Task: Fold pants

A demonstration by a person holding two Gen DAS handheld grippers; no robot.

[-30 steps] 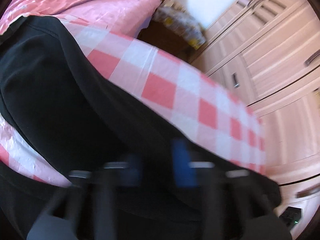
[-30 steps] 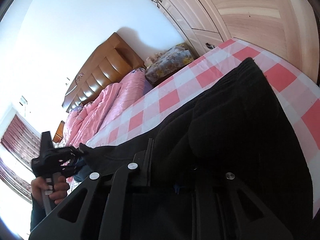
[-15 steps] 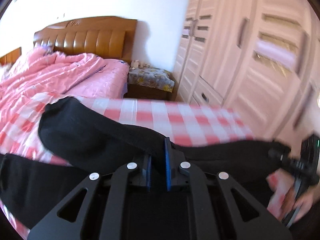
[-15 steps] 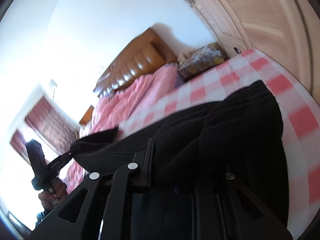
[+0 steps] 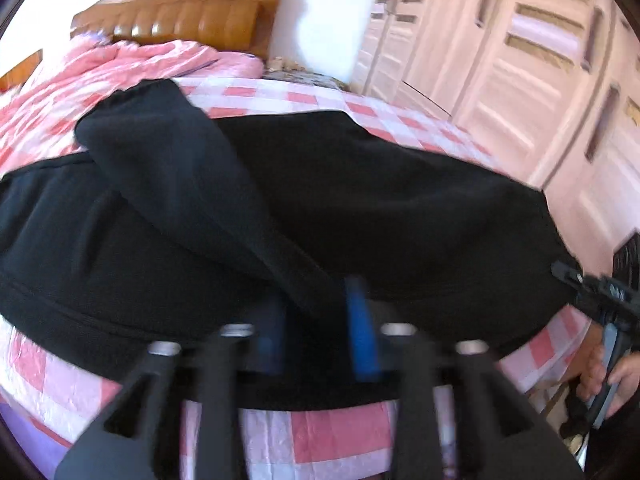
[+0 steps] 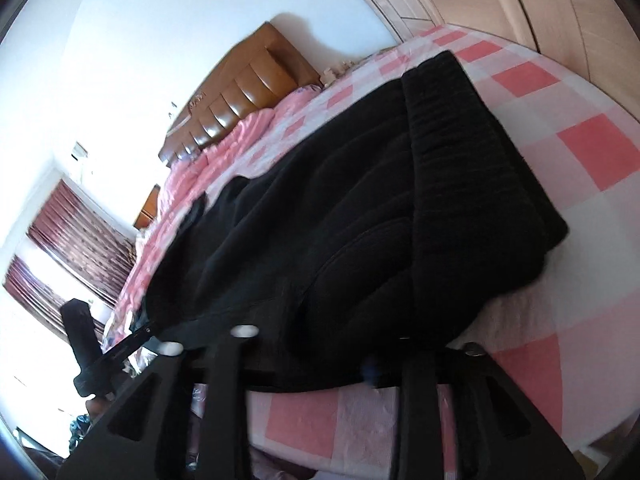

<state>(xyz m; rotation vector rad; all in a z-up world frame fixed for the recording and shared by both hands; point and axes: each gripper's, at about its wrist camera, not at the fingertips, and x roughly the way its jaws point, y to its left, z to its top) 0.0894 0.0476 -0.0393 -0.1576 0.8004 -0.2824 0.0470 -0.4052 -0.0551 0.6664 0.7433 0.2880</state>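
Left claw (image 5: 316,320) has just been opening, pads apart with a fold of the black pants (image 5: 360,208) between them. Right claw (image 6: 308,344) is likewise released, opening. Pants lie on the checkered bed (image 6: 580,148).

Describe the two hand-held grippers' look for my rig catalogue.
Left hand-held gripper: black angular linkage arms with triangular cut-outs, silver pivot bolts, blue pads. Right hand-held gripper: the same black frame and silver bolts; its pads are barely visible. No cables or markings show.
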